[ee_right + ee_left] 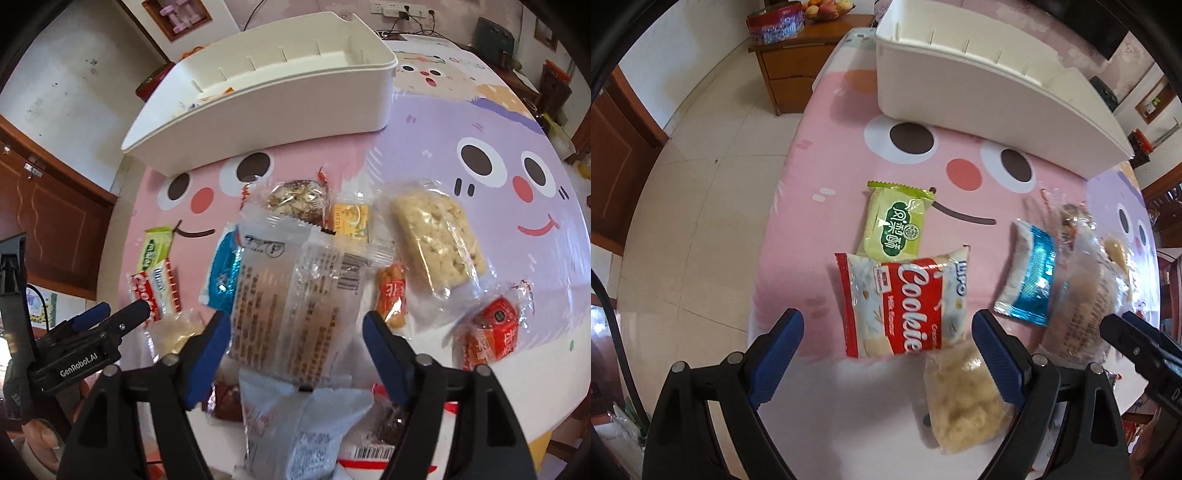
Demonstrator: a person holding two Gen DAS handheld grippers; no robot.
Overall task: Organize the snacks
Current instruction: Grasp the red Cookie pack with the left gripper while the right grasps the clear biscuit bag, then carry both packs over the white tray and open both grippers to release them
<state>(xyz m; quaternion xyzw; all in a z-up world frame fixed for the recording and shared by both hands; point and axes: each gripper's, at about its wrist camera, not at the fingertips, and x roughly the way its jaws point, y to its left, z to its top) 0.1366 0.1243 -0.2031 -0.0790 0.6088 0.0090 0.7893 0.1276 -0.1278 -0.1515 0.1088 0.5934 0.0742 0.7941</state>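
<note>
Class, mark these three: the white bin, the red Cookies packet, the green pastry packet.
white bin [979,96], left wrist view, front wall.
red Cookies packet [908,306], left wrist view, red label.
green pastry packet [897,225], left wrist view, printed front.

Bright, even daylight; strong fisheye bending at edges, slight motion blur.

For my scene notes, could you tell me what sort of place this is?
Probably a home dining or living room: a cartoon-print tablecloth under wrapped snacks, a wooden cabinet bearing a fruit bowl, and a tiled floor.
</note>
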